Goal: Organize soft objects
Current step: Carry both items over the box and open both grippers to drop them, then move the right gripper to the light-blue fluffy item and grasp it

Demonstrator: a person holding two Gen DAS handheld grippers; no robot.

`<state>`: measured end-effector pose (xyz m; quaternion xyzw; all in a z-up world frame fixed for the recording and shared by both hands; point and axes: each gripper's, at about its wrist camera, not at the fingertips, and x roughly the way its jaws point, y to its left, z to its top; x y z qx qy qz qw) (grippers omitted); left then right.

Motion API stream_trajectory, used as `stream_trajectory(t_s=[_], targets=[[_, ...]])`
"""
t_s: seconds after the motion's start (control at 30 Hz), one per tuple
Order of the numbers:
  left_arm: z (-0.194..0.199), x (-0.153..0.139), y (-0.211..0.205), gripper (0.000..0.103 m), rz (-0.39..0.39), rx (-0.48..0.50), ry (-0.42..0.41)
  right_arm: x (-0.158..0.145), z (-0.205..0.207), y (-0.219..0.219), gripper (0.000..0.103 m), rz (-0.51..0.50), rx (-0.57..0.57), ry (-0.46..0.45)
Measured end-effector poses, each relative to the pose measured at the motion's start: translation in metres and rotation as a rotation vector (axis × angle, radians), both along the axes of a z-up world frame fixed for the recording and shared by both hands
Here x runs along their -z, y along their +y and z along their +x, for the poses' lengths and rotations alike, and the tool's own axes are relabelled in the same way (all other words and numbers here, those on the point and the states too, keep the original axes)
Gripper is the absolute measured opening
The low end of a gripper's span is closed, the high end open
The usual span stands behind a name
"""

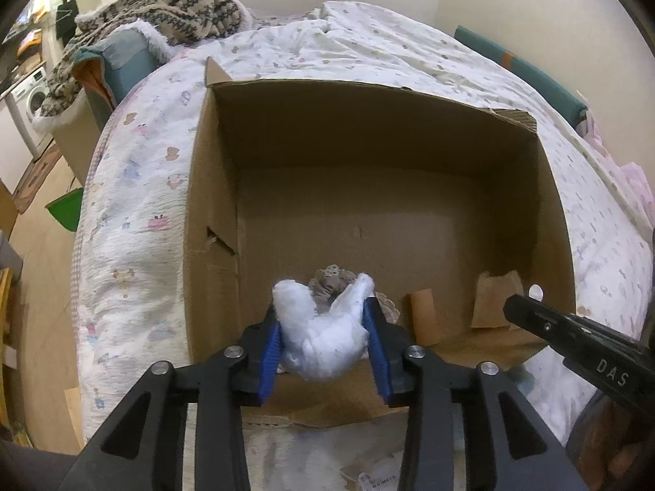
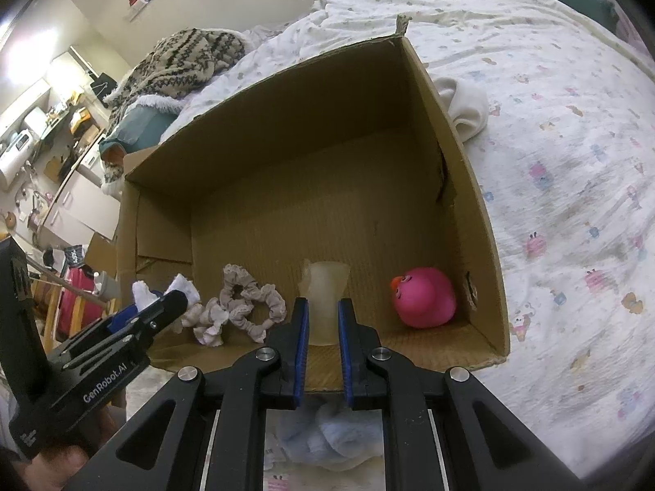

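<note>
Blue pads of the left gripper [image 1: 325, 337] are clamped on a white fluffy wad [image 1: 321, 335], a crumpled cotton-like lump that bulges out ahead of and below the fingers, hanging just over the near edge of the cardboard box [image 1: 213, 188]. The right gripper [image 2: 322, 327] has its jaws close together with a narrow gap; a pale translucent cup-like piece [image 2: 325, 286] shows in that gap, and I cannot tell whether the pads are touching it. Directly below that gripper, on the bed outside the box, lies a light blue towel-like bundle [image 2: 331, 442], which only the right wrist view shows.

Inside the box, that view also shows beige frilly scrunchies [image 2: 245, 307] on the floor near the front left, just beside the wad in the left gripper, and a pink rubber duck [image 2: 425, 296] in the front right corner. The left wrist view shows only a bit of a scrunchie behind the wad, plus torn cardboard scraps [image 1: 495, 298].

Beyond the box's right wall, a white rolled cloth [image 2: 466, 110] rests on the printed bedsheet [image 2: 573, 163]. Farther back, a patterned knit blanket [image 1: 176, 8] is heaped at the bed's far left.
</note>
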<state>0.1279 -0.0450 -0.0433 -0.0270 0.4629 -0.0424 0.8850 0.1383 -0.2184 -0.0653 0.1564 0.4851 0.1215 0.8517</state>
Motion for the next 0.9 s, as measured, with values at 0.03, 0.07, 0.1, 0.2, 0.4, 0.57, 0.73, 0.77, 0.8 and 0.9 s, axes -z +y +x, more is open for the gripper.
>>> stream_trajectory(t_s=[0.03, 0.07, 0.1, 0.2, 0.4, 0.57, 0.73, 0.77, 0.8, 0.9], targets=[[-0.001, 0.0, -0.001, 0.042, 0.006, 0.003, -0.005, 0.0, 0.0, 0.0, 0.014, 0.001, 0.001, 0.0], [-0.001, -0.001, -0.002, 0.044, 0.009, 0.004, -0.009, 0.0, 0.0, 0.0, 0.014, 0.006, 0.003, 0.002], [-0.002, -0.001, -0.002, 0.044, 0.01, 0.006, -0.013, 0.0, 0.0, 0.0, 0.014, 0.008, 0.006, 0.004], [-0.002, -0.001, -0.004, 0.052, 0.008, 0.018, -0.01, 0.001, 0.001, -0.001, 0.014, 0.016, 0.009, 0.005], [-0.002, -0.003, -0.005, 0.065, 0.001, 0.017, -0.001, -0.003, -0.001, -0.008, 0.037, 0.043, 0.033, -0.007], [-0.003, -0.004, -0.003, 0.065, 0.006, 0.001, -0.003, -0.013, -0.006, -0.011, 0.078, 0.046, 0.061, -0.072], [-0.003, -0.004, -0.003, 0.065, 0.014, -0.006, 0.001, -0.008, -0.003, -0.011, 0.078, 0.051, 0.055, -0.038], [-0.003, -0.004, -0.003, 0.065, 0.018, -0.008, 0.001, -0.008, -0.003, -0.011, 0.078, 0.049, 0.055, -0.037], [-0.003, -0.004, -0.003, 0.065, 0.024, -0.01, 0.001, -0.008, -0.002, -0.012, 0.078, 0.048, 0.056, -0.039], [-0.003, -0.004, -0.002, 0.065, 0.03, -0.016, -0.001, -0.01, -0.001, -0.012, 0.078, 0.046, 0.059, -0.042]])
